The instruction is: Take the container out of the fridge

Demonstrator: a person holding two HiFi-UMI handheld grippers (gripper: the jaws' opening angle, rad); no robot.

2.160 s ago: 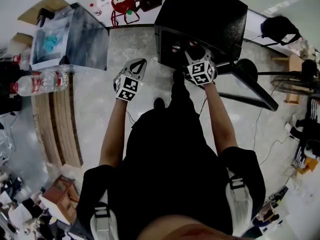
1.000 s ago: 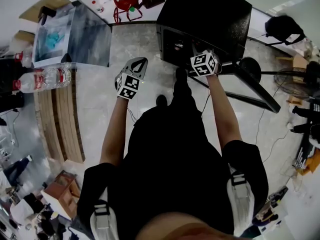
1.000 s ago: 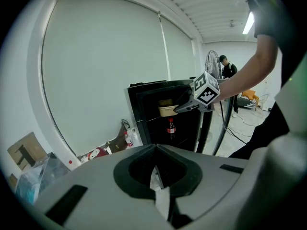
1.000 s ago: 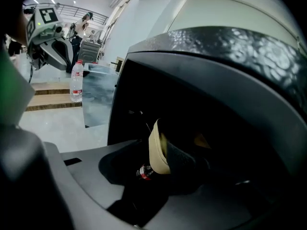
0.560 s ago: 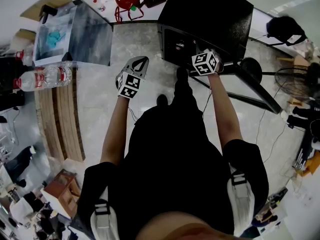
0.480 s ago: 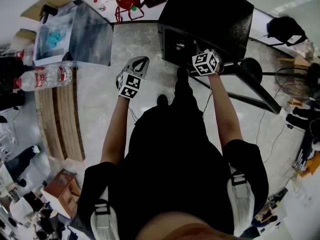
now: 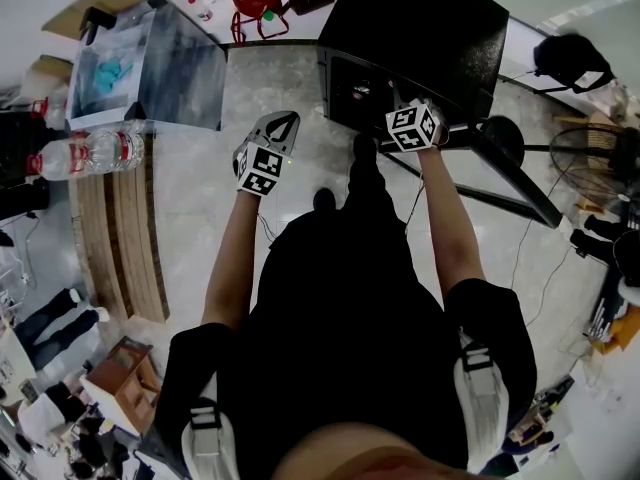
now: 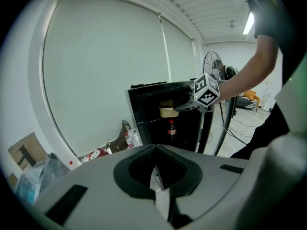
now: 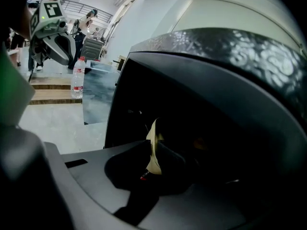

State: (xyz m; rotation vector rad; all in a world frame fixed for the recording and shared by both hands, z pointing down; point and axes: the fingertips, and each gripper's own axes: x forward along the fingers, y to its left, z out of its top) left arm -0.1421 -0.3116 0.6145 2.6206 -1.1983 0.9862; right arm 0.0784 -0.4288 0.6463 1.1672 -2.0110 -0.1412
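Right tongs [image 9: 152,146] have just closed onto the container [image 8: 166,111] rim, inside the fridge [image 7: 420,28].
Left tongs [image 8: 155,150] together, empty; the container looks ready to pull out.

The head view's top edge cuts off the fridge [image 7: 420,28], and its dark inside hides the tips of the right gripper [image 8: 178,107] (only the marker cube [image 7: 413,126] shows). In the right gripper view the container [image 9: 152,150] is only a pale rim between the jaws. The rest is lost in darkness. The label of the bottle [image 8: 171,128] is too small to read.
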